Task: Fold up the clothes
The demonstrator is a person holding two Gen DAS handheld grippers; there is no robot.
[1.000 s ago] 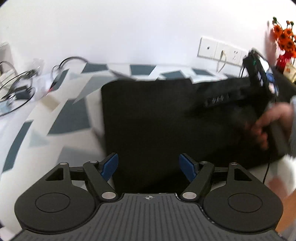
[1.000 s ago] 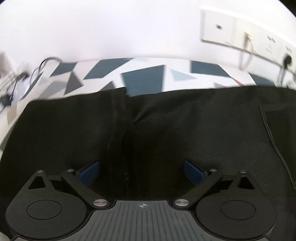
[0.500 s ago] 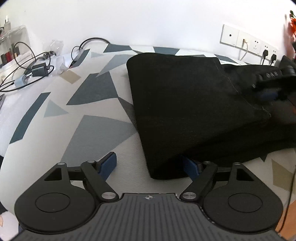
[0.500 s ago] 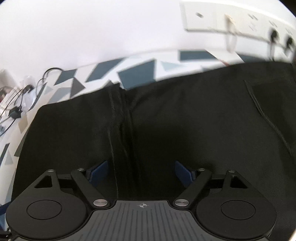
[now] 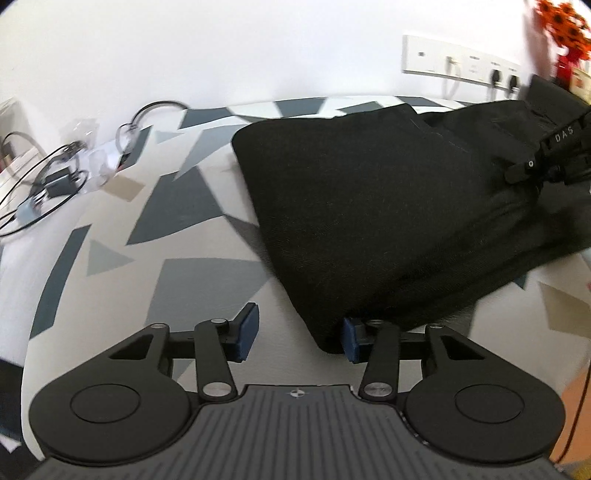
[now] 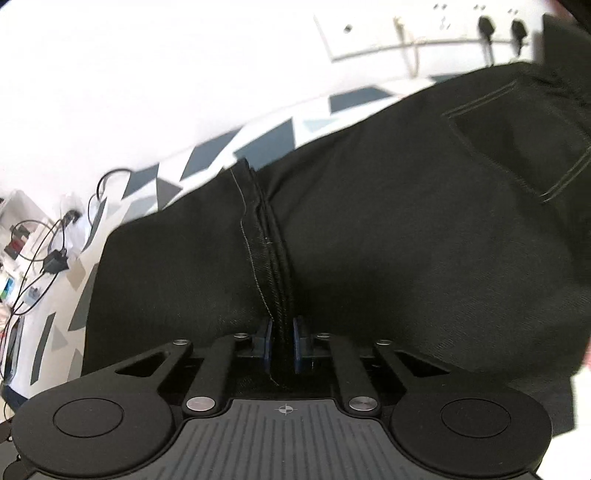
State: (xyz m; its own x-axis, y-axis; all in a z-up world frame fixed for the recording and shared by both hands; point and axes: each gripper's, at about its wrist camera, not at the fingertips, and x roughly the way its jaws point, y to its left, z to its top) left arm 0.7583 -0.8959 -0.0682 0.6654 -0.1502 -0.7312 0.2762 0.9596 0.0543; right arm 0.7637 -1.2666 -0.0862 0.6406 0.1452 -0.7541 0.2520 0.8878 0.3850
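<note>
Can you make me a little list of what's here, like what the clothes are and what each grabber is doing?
clothes: black trousers, folded over
lying on: tablecloth with grey and blue shapes
right gripper: jaws just closed, pinching the trousers' thick seam
left gripper: jaws have been closing, not yet gripping; trouser corner by one finger
behind: wall sockets, cables, orange flowers

Table (image 5: pixel 192 280) with grey-triangle cloth: folded black trousers (image 5: pixel 369 206) on it, cables (image 5: pixel 44 192) at far-left edge

the left gripper (image 5: pixel 297 334), jaws just closing, straddles the near corner of the black trousers (image 5: pixel 388 221) on the patterned cloth (image 5: pixel 177 206).
</note>
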